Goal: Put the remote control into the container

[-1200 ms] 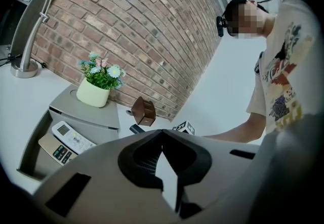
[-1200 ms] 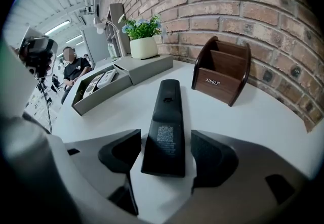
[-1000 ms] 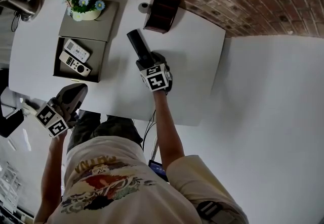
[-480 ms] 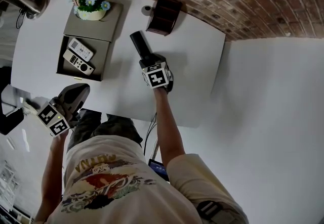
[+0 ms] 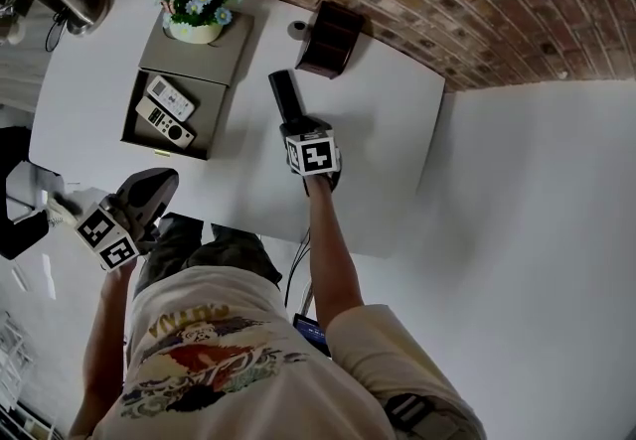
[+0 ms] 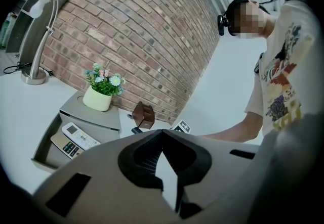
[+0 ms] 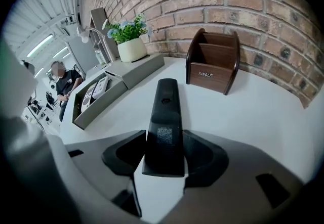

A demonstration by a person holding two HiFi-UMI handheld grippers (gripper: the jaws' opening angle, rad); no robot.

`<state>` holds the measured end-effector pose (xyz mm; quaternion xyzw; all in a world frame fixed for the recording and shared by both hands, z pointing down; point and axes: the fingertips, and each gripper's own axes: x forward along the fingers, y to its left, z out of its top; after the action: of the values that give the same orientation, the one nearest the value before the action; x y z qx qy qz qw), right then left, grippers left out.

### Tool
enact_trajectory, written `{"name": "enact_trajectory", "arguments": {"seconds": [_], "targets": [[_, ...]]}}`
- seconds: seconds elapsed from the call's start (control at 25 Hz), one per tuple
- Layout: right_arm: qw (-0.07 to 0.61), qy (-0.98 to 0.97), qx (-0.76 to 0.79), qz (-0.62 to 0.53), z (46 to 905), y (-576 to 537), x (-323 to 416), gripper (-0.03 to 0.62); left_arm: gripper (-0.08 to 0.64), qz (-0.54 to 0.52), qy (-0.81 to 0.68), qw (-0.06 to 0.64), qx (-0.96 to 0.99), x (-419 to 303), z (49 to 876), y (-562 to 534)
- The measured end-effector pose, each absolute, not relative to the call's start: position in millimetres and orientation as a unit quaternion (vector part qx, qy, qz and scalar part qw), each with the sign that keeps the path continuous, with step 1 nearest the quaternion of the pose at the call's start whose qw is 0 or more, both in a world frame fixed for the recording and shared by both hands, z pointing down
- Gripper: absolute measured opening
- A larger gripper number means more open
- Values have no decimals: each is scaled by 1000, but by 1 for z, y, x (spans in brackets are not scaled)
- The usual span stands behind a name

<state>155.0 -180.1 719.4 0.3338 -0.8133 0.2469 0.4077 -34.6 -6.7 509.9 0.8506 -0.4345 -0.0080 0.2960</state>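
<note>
Jaws of my right gripper (image 7: 164, 160) have just been closing and now pinch the remote (image 7: 165, 112), which lies on the tabletop (image 7: 263, 112) beside the container (image 7: 95, 109). The left gripper (image 6: 162, 133) has its jaws closed, empty.

Right gripper (image 7: 164, 149): its jaws have just been closing on the long black plastic remote control (image 7: 165, 112), and the pads now touch both its long sides. In the head view, the framing has shifted: the white table (image 5: 388, 160) and everything on it sit further right than before.
</note>
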Motion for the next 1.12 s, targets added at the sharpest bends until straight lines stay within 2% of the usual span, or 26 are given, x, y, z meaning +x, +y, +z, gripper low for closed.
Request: {"name": "enact_trajectory", "arguments": {"seconds": [0.4, 0.68, 1.12], "targets": [[375, -826, 340, 248, 703, -174, 157, 232, 6, -11, -429, 291, 855, -32, 507, -5], [305, -816, 345, 349, 696, -165, 155, 232, 6, -13, -422, 289, 859, -31, 504, -7], [256, -807, 338, 412, 688, -156, 145, 232, 6, -19, -411, 289, 864, -32, 502, -16]]}}
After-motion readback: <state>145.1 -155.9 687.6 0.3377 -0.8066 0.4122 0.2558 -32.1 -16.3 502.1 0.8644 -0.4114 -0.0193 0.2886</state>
